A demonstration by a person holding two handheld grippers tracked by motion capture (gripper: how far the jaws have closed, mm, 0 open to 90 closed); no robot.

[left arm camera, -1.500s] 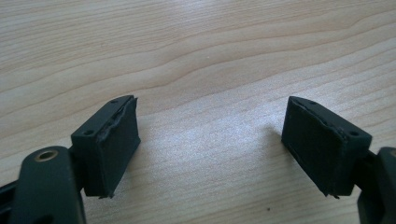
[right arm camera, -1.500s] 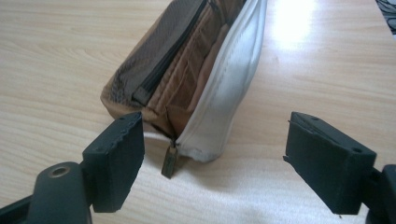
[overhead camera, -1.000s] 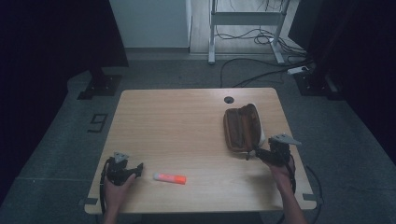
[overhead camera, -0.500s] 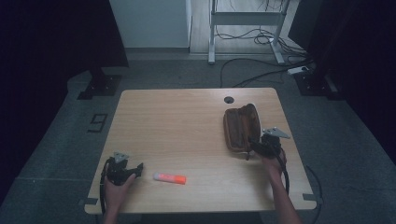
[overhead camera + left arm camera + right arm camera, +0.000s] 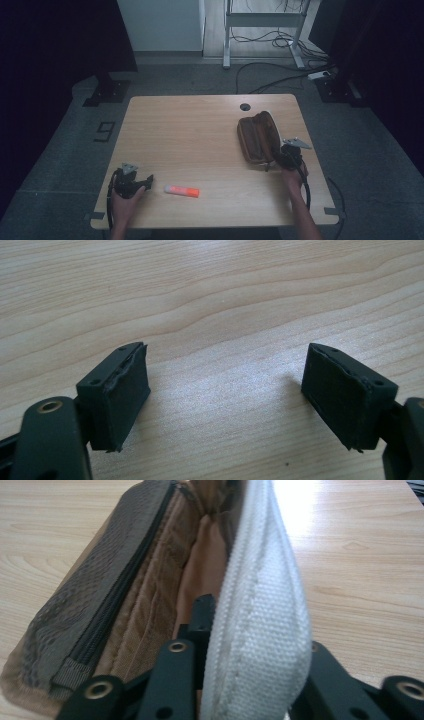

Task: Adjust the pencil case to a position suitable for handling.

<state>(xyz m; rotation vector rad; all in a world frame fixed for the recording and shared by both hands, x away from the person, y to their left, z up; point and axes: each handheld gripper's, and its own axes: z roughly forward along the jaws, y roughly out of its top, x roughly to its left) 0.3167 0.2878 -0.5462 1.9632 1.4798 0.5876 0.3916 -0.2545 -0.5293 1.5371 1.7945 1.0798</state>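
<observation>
1. Since a second ago the right gripper has come forward and down to the near end of the brown pencil case, and its jaws have just been closing; the right gripper view shows the case's pale cloth edge pinched between them.
2. That case lies open on the right half of the table, long side running near to far, zip undone along its left flap.
3. On the near left, the left gripper rests on the table with its jaws wide and only bare wood between them.
4. An orange marker lies just right of it, well apart from the case.
5. My reading: the step in hand is holding the case open. To do it well, keep the pinch firm on the cloth edge alone, lift it only slightly so the mouth gapes, and keep the case flat while the free gripper goes for the marker.
</observation>
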